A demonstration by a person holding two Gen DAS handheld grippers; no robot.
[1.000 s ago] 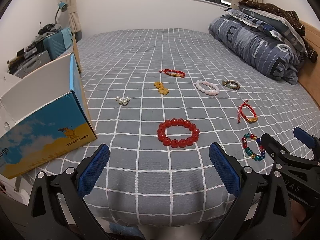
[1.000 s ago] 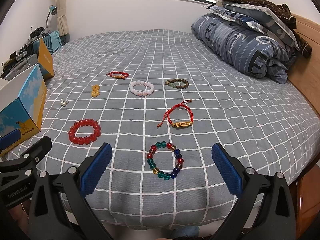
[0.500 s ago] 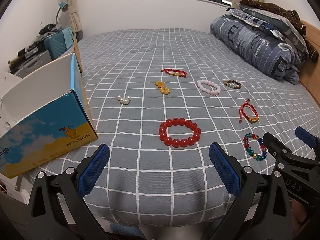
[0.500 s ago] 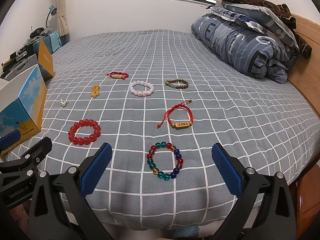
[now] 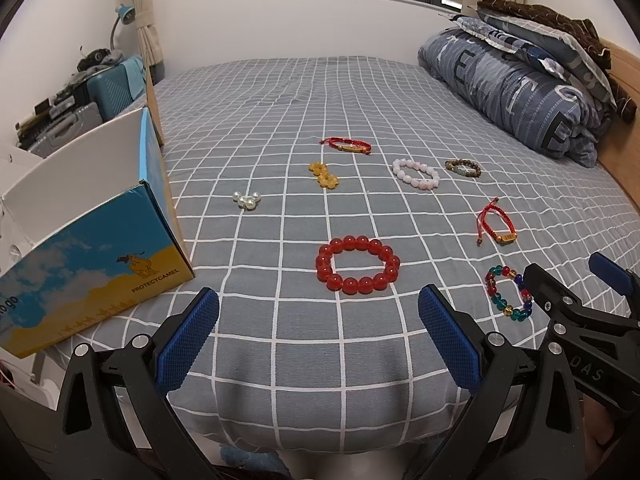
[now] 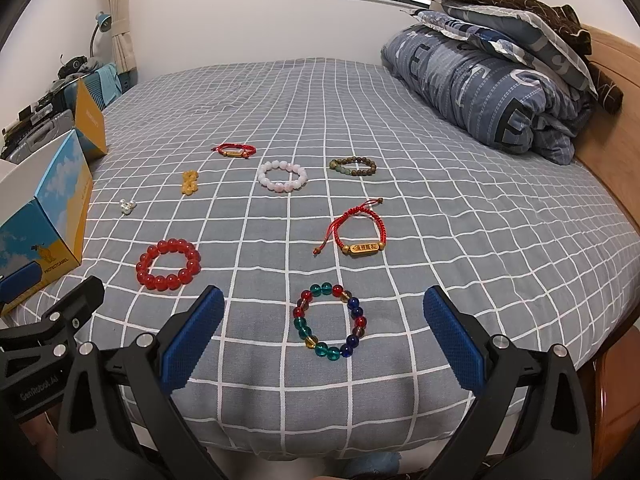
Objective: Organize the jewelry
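Several bracelets lie on a grey checked bedspread [image 5: 280, 92]. A red bead bracelet [image 5: 357, 265] [image 6: 168, 265] lies just ahead of my open, empty left gripper [image 5: 319, 338]. A multicoloured bead bracelet [image 6: 329, 321] [image 5: 509, 292] lies between the fingers of my open, empty right gripper [image 6: 324, 338]. Further off lie a red cord bracelet with a gold tag [image 6: 357, 233], a pink bead bracelet [image 6: 282, 176], a brown bead bracelet [image 6: 353, 168], a second red cord bracelet [image 6: 235, 150], yellow beads [image 6: 189, 182] and pearl beads [image 6: 127, 206].
An open blue and yellow cardboard box [image 5: 86, 232] [image 6: 48, 216] stands at the bed's left edge. Folded quilts and pillows [image 6: 492, 76] are piled at the right by a wooden headboard [image 6: 608, 136]. Suitcases [image 5: 112, 84] stand at the far left.
Both grippers have stayed open and almost still. The left view has shifted very slightly. No jewelry has moved.
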